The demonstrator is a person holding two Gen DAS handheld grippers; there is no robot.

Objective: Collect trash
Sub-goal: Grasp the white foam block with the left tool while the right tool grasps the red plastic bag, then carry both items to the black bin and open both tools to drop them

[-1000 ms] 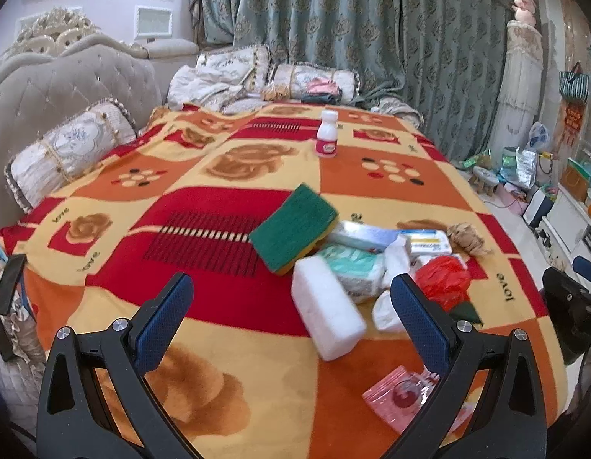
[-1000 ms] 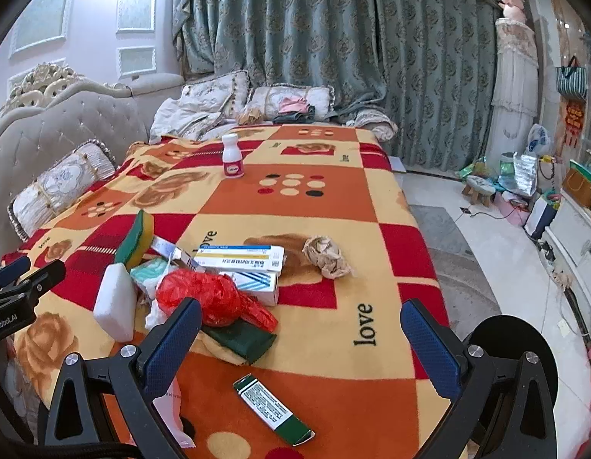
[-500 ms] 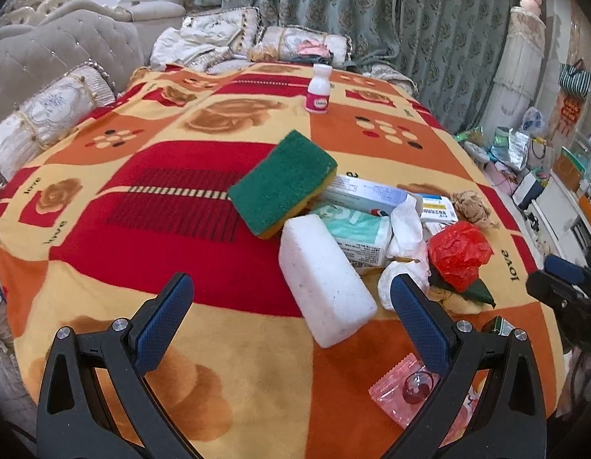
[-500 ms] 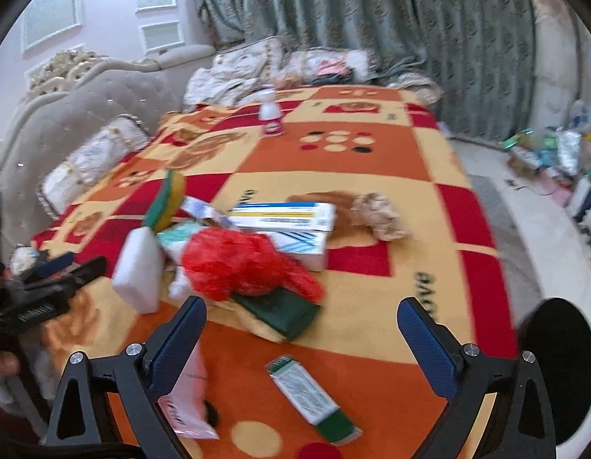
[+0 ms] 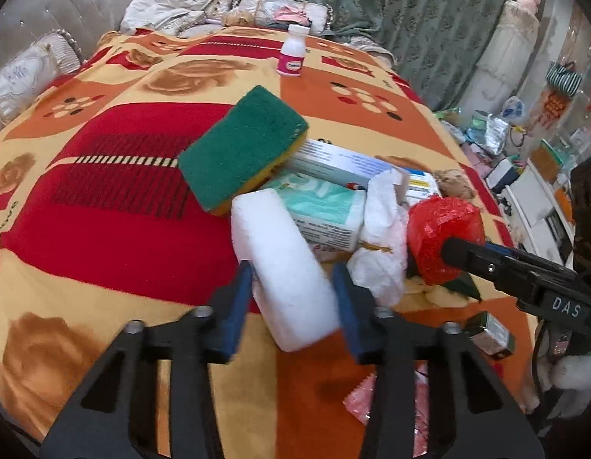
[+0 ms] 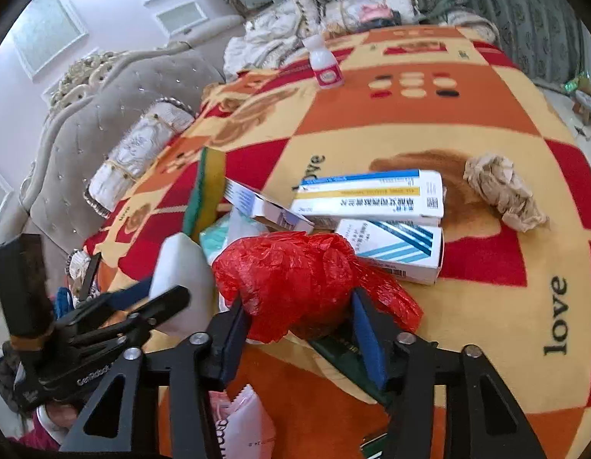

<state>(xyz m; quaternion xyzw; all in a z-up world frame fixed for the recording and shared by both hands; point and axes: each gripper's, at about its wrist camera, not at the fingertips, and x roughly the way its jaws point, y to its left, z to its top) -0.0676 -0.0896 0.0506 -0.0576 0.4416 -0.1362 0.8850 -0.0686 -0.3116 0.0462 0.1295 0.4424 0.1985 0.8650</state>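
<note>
A pile of trash lies on the patterned blanket (image 5: pixel 104 229) of a bed. My left gripper (image 5: pixel 291 271) is closing its jaws on the near end of a white foam block (image 5: pixel 272 237). Both blue pads touch the block's sides. My right gripper (image 6: pixel 299 298) is closing on a crumpled red plastic bag (image 6: pixel 291 264), and its pads press into the bag from both sides. In the left wrist view the right gripper's fingers (image 5: pixel 483 258) reach the red bag (image 5: pixel 444 225) from the right. In the right wrist view the left gripper (image 6: pixel 142 302) sits at the white block (image 6: pixel 180 264).
A green-and-yellow sponge (image 5: pixel 242 145), medicine boxes (image 6: pixel 372 195), a teal tissue pack (image 5: pixel 322 202) and white tissue (image 5: pixel 383 225) crowd the pile. Crumpled brown paper (image 6: pixel 498 187) lies to the right. A small white bottle (image 5: pixel 293 55) stands far back. A pink packet (image 5: pixel 387 401) lies near.
Both grippers came down and forward onto the pile. Their jaws went from wide open to narrow, the left around the white block, the right around the red bag.
</note>
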